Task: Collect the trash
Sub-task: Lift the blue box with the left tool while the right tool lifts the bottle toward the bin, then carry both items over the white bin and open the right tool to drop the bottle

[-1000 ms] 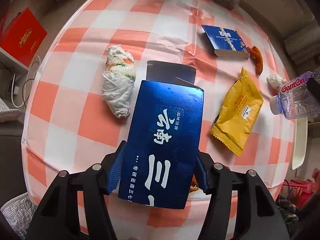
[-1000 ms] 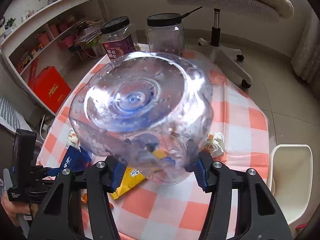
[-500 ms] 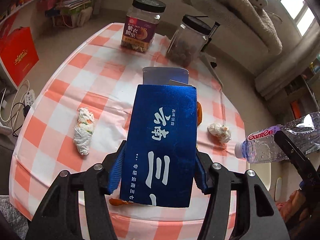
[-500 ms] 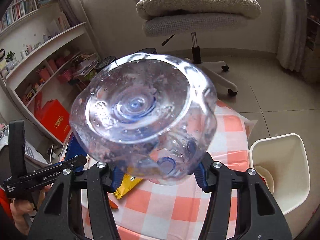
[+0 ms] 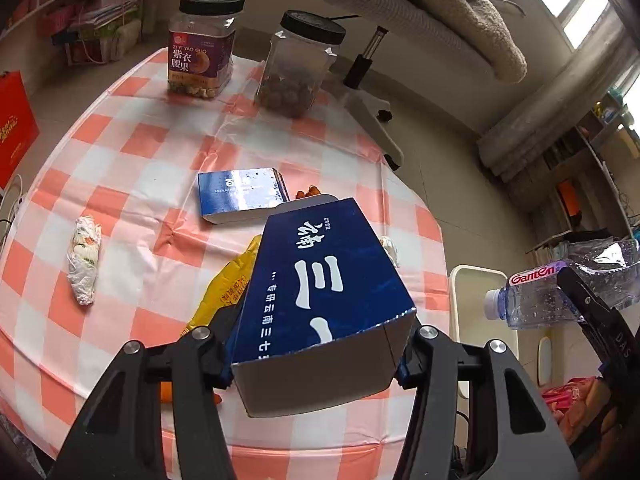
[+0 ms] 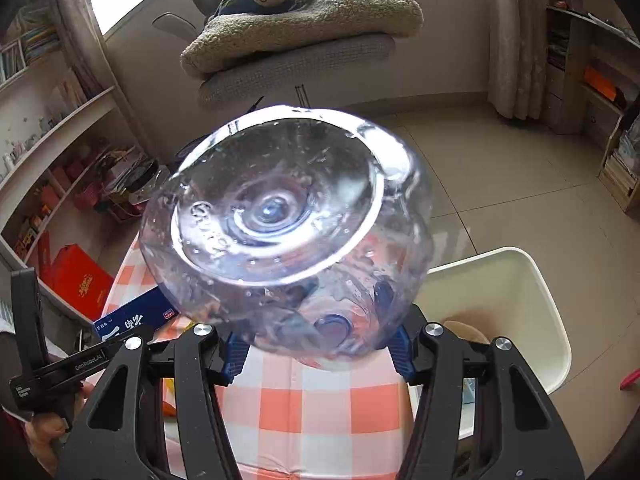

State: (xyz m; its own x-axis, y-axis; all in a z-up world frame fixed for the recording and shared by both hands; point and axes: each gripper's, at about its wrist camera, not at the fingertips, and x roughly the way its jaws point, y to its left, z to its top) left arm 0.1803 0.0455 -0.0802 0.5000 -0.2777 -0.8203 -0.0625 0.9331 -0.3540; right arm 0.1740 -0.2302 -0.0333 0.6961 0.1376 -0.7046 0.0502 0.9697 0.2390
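**Both hand-held grippers loaded, held above the tabletop**

The left hand-held gripper is clamped on a blue carton, low centre of the left wrist view, its open grey end facing the camera. The right hand-held gripper squeezes a clear plastic bottle, whose base fills the middle of the right wrist view.

Only the left view shows what lies on the checked tabletop: a small blue box mid-frame, a yellow snack packet partly hidden behind the carton, a crumpled tissue wad at left, and two jars at the top. It also shows the bottle side-on at far right, with its red label and white cap.

Only the right view shows the inside of the white bin, at lower right beside the tabletop.
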